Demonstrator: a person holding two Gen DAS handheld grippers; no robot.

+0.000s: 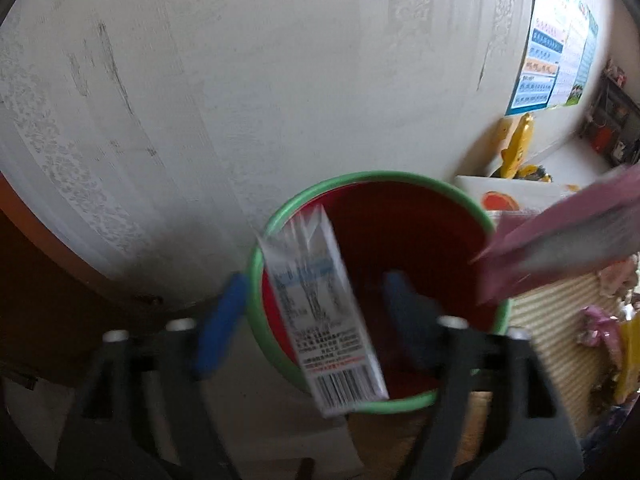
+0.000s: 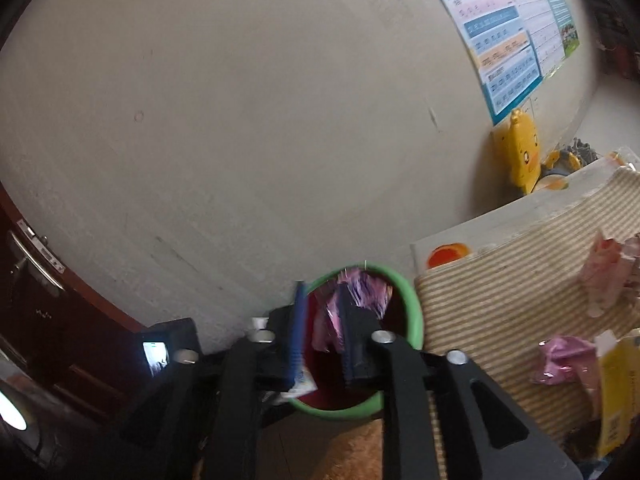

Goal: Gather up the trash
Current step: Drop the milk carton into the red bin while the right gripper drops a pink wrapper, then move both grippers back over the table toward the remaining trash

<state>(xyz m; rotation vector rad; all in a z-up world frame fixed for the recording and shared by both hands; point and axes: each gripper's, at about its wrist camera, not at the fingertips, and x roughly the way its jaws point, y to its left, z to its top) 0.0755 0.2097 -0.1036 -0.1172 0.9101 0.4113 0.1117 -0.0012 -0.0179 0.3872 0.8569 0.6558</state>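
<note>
Against the pale wall stands the bin, red inside with a green rim, beside the counter with its striped cloth, where more litter waits: crumpled pink wrappers and a yellow carton. Both tongs hang over the bin's mouth. The left tongs stand spread, the blue pads clear of the white carton, which lies between them, its long axis steep, barcode end nearest the camera, top end at the far rim; it looks loose and on its way into the bin. The right tongs are parted a little around a pink wrapper just above the bin; blur hides whether the pads press on it, so the grip cannot be told. In the left view that pink wrapper reaches in from the right, pointing down toward the opening. The bin lies straight below both tongs, so the drops need no further reach; the remaining litter sits to the right, nearer the right hand.
</note>
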